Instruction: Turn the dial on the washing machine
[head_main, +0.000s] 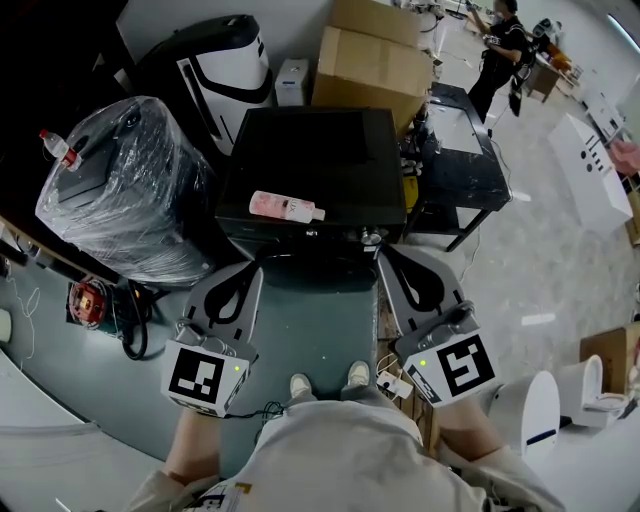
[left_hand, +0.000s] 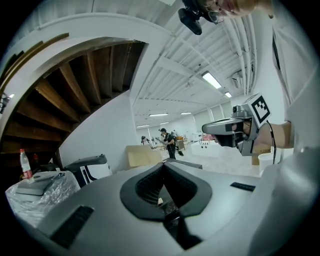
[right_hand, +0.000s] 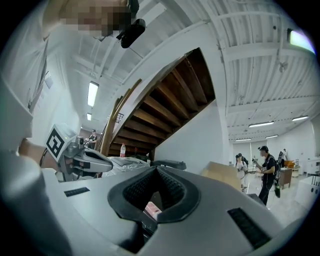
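My left grey tool (head_main: 254, 268) and right grey tool (head_main: 384, 252) are both clenched on nothing. Their jaw tips are pressed together, and I hold them side by side. Just ahead, close to their tips, stands the black box-shaped washing machine (head_main: 320, 150). I cannot make out its dial from here. A pink plastic bottle (head_main: 285, 207) lies on its lid. Behind the machine sits a brown cardboard box (head_main: 370, 60).

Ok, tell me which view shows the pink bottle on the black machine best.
The head view: the pink bottle lies on its side in full sight on top of the black machine. The right gripper view catches only a pink sliver, likely that bottle. The left gripper view shows nothing clearly of it.
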